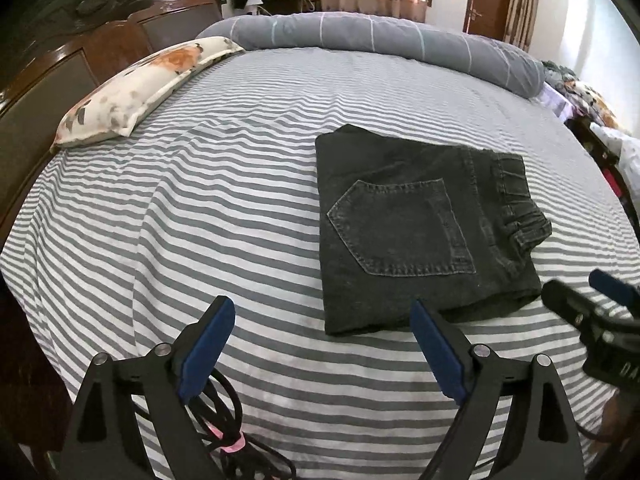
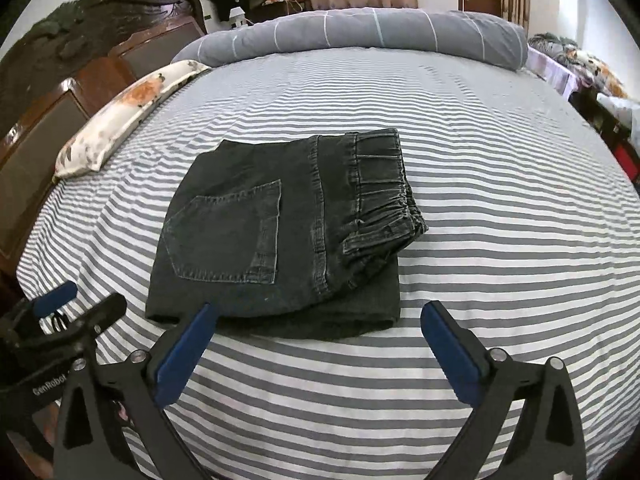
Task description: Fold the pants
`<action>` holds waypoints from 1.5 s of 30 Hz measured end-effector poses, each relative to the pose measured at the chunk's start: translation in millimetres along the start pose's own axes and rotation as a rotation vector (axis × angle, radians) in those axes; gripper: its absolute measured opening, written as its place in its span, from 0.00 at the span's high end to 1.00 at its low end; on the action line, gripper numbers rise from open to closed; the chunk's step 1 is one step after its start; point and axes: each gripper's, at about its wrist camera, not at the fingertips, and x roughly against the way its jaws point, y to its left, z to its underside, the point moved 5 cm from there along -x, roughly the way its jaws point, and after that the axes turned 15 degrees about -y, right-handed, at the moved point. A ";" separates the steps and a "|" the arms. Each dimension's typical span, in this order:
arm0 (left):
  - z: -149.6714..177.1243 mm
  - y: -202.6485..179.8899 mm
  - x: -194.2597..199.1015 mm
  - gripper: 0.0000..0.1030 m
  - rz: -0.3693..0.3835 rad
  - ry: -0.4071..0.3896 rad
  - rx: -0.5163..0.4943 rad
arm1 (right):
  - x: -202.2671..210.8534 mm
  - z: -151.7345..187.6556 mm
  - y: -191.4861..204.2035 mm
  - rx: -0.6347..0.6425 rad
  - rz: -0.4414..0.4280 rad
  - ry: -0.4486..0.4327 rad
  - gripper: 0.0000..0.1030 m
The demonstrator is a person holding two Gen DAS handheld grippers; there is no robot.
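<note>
Dark grey denim pants (image 1: 424, 232) (image 2: 288, 232) lie folded into a compact rectangle on the striped bed, back pocket up, elastic waistband on the right. My left gripper (image 1: 322, 316) is open above the sheet, just short of the pants' near left corner, nothing between its blue pads. My right gripper (image 2: 320, 320) is open too, hovering over the near edge of the folded pants without touching them. Each gripper shows at the edge of the other's view: the right one (image 1: 592, 300) and the left one (image 2: 76, 304).
The grey-and-white striped sheet (image 1: 200, 208) covers the bed. A floral pillow (image 1: 140, 88) lies by the wooden headboard (image 1: 80, 40) at the left. A rolled grey duvet (image 1: 380, 36) runs along the far edge. Black cables (image 1: 224, 420) hang under the left gripper.
</note>
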 end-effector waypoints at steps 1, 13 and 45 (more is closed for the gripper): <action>-0.5 1.4 0.9 0.13 -0.003 -0.006 0.008 | 0.3 1.8 1.9 0.005 0.004 0.001 0.01; -2.8 -1.4 11.5 0.13 -0.005 -0.045 -0.007 | 4.6 17.9 13.8 0.036 0.023 0.023 0.01; -2.0 -6.7 17.1 0.13 -0.010 -0.079 -0.035 | 9.9 24.9 15.3 0.045 0.039 0.036 0.01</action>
